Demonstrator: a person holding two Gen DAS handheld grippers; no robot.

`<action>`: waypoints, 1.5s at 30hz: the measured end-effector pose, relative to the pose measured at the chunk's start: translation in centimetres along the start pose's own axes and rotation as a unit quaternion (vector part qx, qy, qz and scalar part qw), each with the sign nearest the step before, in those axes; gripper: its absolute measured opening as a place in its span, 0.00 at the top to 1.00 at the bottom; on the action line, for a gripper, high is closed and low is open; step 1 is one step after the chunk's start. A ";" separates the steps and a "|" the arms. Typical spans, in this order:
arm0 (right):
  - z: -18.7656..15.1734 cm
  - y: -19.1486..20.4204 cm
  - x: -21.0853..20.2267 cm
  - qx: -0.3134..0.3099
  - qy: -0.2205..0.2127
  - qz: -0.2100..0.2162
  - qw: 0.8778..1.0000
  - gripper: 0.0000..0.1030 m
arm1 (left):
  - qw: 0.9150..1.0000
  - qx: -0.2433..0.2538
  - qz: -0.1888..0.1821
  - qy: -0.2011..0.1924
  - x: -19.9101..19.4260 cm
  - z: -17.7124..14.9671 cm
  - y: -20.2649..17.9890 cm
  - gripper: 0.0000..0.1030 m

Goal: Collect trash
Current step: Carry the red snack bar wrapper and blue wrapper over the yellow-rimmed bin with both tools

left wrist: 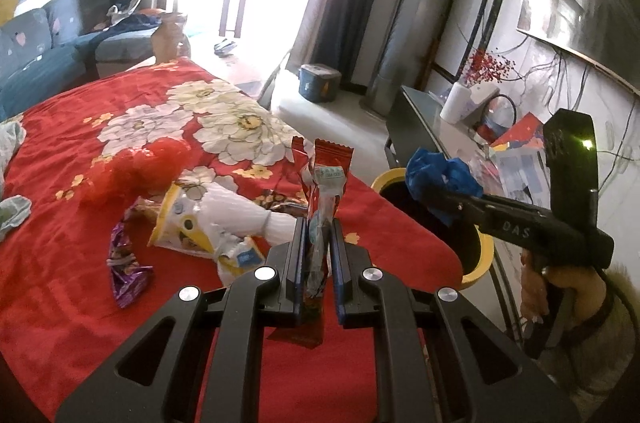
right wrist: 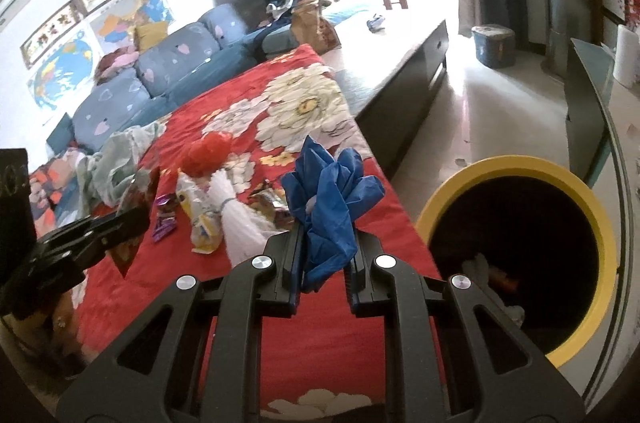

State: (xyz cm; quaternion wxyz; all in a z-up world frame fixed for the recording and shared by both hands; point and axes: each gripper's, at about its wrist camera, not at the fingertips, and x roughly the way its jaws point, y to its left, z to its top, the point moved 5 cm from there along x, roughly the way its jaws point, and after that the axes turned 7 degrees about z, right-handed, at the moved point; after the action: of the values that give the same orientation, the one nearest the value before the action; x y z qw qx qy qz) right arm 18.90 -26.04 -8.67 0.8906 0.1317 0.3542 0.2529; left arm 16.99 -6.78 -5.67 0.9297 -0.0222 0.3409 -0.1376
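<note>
My left gripper (left wrist: 317, 223) is shut on a red snack wrapper (left wrist: 325, 183) that stands upright between its pads, above the red flowered tablecloth (left wrist: 80, 143). My right gripper (right wrist: 325, 235) is shut on a crumpled blue glove (right wrist: 332, 191), held over the table's right edge. From the left wrist view that glove (left wrist: 440, 179) hangs just above the yellow-rimmed bin (left wrist: 478, 263). The bin (right wrist: 600, 235) stands on the floor right of the table, dark inside with some trash at the bottom. More trash lies on the cloth: a white and yellow wrapper (left wrist: 200, 223), a purple wrapper (left wrist: 124, 271), a red ball of plastic (left wrist: 160, 159).
A blue sofa (right wrist: 168, 71) runs along the far left of the table. A dark low cabinet (right wrist: 416, 91) and a glass-topped stand (right wrist: 588, 91) flank the floor behind the bin. Pale crumpled cloth (right wrist: 116, 159) lies at the table's left. A hand (left wrist: 560, 287) holds the right gripper.
</note>
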 end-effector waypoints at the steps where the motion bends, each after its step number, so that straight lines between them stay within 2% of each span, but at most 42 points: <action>1: 0.0 -0.2 -0.1 0.002 -0.001 -0.001 1.000 0.89 | 1.000 0.003 -0.001 0.000 0.0 0.0 -0.3 0.89; 24: 0.9 -5.2 -2.0 0.055 -0.028 -0.040 0.997 0.89 | 0.997 0.064 -0.044 0.015 2.4 0.3 -6.9 0.89; 45: 0.9 -11.2 -4.0 0.110 -0.051 -0.076 0.990 0.88 | 0.991 0.111 -0.063 0.034 5.9 0.1 -12.2 0.89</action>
State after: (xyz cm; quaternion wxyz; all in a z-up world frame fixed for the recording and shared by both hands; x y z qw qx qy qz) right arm 21.01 -37.65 -10.42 0.9044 0.2142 0.3427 0.1365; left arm 18.44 -20.08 -7.60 0.9040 0.0643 0.3524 -0.2333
